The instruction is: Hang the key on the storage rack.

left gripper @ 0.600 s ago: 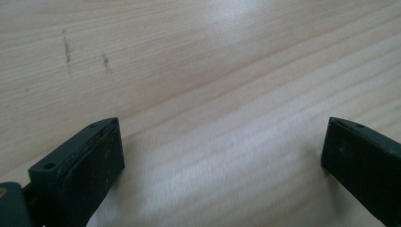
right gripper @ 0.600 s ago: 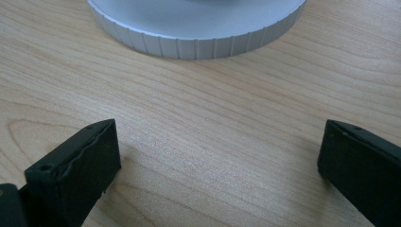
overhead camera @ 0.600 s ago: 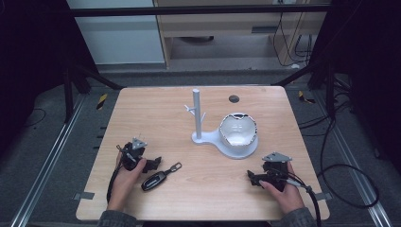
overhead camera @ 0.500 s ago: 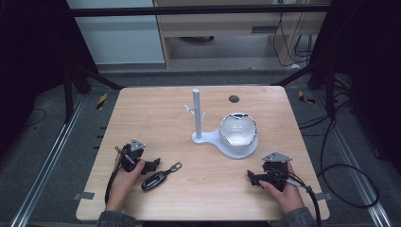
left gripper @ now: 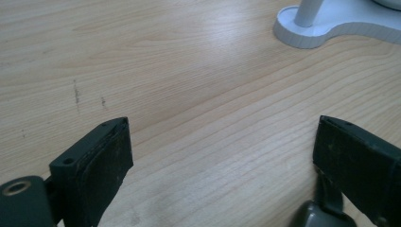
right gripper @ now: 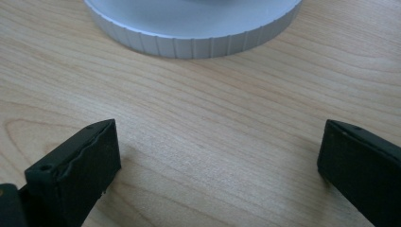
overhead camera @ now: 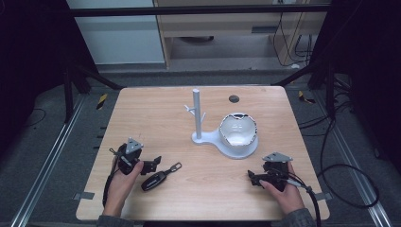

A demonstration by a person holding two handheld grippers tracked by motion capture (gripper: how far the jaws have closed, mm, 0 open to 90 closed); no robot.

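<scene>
My left gripper (overhead camera: 152, 165) rests on the near-left part of the wooden table (overhead camera: 156, 111), jaws spread wide with bare wood between them. The black car key fob (overhead camera: 155, 179) lies just beside it on the right; its tip shows at the right jaw in the left gripper view. My right gripper (overhead camera: 253, 178) sits near-right, jaws likewise apart, pointing at the ribbed base of the white stand (overhead camera: 226, 142), which holds a shiny bowl (overhead camera: 238, 130).
</scene>
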